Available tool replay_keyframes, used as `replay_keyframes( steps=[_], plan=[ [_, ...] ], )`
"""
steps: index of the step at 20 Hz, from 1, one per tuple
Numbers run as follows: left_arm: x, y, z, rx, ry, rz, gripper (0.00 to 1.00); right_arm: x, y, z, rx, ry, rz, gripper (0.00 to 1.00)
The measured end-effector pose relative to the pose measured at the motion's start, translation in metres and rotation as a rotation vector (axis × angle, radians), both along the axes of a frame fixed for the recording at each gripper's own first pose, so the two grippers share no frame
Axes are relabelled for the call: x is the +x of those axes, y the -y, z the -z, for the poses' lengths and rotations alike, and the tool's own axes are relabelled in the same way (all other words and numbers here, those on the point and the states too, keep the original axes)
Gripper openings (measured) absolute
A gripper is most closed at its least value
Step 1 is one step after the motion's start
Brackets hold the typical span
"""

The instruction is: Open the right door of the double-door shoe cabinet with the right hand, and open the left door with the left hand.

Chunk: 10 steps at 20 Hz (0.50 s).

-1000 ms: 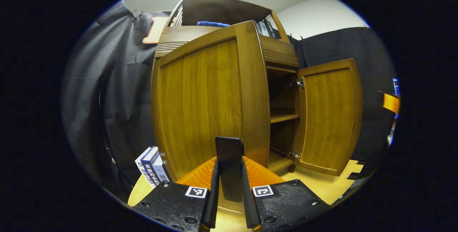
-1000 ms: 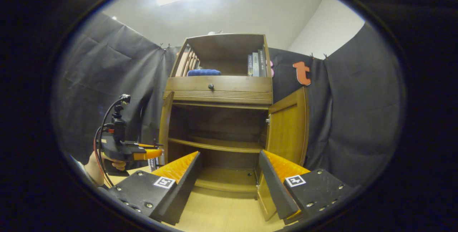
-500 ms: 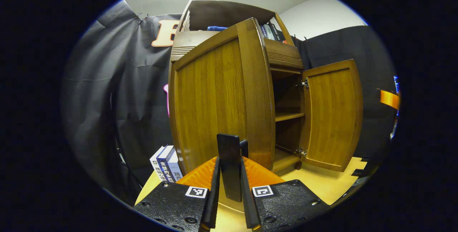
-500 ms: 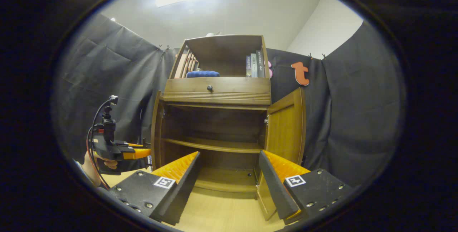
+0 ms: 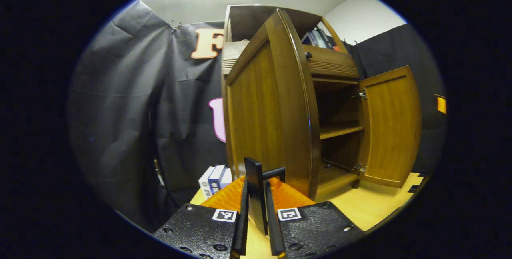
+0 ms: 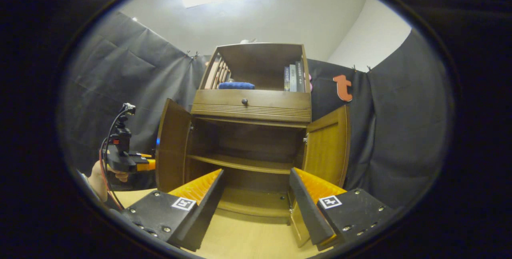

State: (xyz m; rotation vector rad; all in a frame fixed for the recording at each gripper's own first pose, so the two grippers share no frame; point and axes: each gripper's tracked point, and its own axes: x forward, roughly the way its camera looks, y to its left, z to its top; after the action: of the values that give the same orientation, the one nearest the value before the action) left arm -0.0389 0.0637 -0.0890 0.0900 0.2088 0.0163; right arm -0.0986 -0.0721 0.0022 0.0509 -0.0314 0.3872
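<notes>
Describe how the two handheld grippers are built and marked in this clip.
The right gripper has black bolted plates, each carrying a square black-and-white marker, and ribbed inner finger faces. The left gripper has the same plates and markers. Seen from the right gripper view, it has a dark body with an orange section, a small post-mounted unit on top, and red and black cables looping down past the hand.

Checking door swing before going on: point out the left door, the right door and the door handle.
left door (image 5: pixel 256 111), left gripper view, outer panel.
right door (image 6: pixel 326 147), right gripper view, inner face.
door handle (image 5: pixel 253 171), left gripper view, black bar's upper end.
</notes>
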Motion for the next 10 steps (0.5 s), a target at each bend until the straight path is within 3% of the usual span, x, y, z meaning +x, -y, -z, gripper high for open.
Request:
replay_keyframes(
  steps=[2, 4, 10],
  plan=[
    [0.001, -0.007, -0.006, -0.044, 0.003, 0.001, 0.1, 0.001, -0.002, 0.006, 0.005, -0.013, -0.004, 0.96],
    [-0.001, -0.021, -0.006, -0.063, -0.013, 0.007, 0.14, 0.003, -0.003, 0.01, 0.006, -0.018, -0.008, 0.96],
    [-0.006, -0.054, -0.004, -0.09, -0.042, 0.059, 0.02, -0.002, -0.011, 0.013, 0.017, -0.026, -0.024, 0.96]
  ],
)
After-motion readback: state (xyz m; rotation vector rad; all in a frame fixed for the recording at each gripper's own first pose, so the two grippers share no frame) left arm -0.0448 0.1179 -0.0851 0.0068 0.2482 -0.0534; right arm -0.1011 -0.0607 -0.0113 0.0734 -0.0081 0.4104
